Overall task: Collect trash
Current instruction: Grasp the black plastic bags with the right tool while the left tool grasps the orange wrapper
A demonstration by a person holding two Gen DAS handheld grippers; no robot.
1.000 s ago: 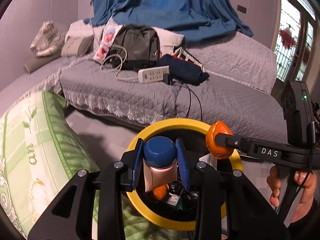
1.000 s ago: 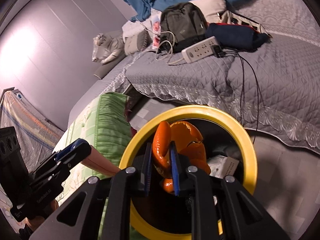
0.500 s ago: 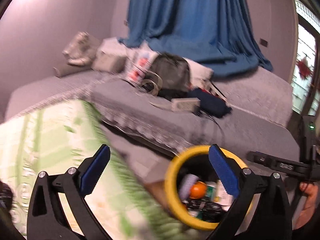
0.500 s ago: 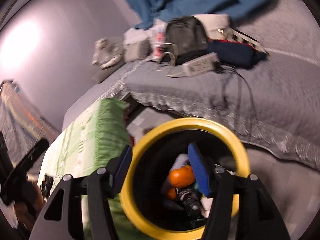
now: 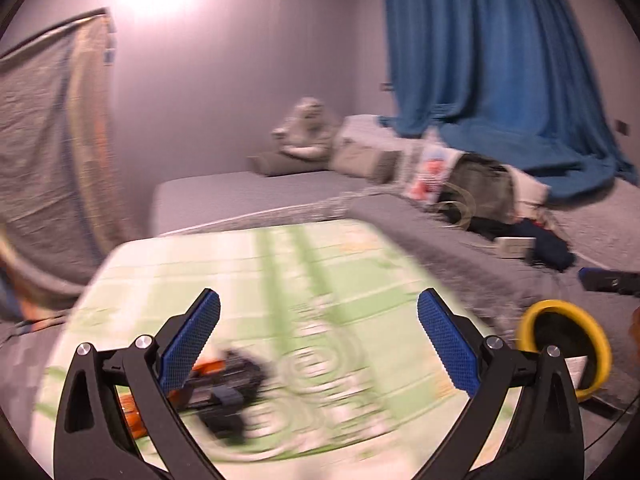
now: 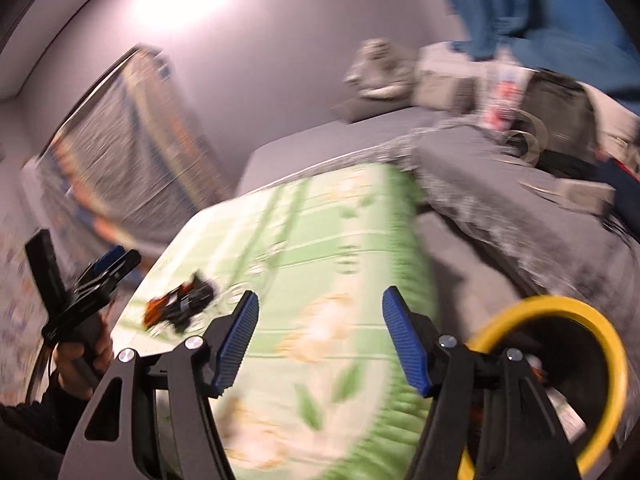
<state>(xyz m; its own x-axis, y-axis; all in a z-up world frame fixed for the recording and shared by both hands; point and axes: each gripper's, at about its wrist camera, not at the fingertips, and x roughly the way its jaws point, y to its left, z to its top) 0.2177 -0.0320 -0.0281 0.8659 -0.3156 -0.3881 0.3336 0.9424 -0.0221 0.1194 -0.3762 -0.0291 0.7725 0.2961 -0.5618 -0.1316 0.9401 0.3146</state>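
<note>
A: Bedroom with a pale wall, blue curtain (image 5: 492,48) and grey quilted bed (image 5: 248,192); nearest us lies a green-patterned mattress (image 5: 280,280). What is left on it?

B: Toward its left edge sits a dark crumpled bundle with orange parts (image 5: 224,384), blurred. It looks like wrappers, perhaps with peel; I cannot tell more.

A: How would it handle?

B: I judge it light, soft and crinkly, likely to slip or shed pieces. Pinching across the bunched dark middle seems safer than taking a loose orange edge.

A: And the claws?

B: The left gripper (image 5: 318,336) is spread wide with nothing between its blue pads. The right gripper (image 6: 318,344) is about half spread, its jaws opening, also empty; from its view the bundle (image 6: 180,304) lies left of the fingers.

A: The bin?

B: The yellow-rimmed bin (image 5: 600,344) stands on the floor off the mattress's right edge, some trash inside.

A: Any writing?

B: None legible; motion blur smears every label.
</note>
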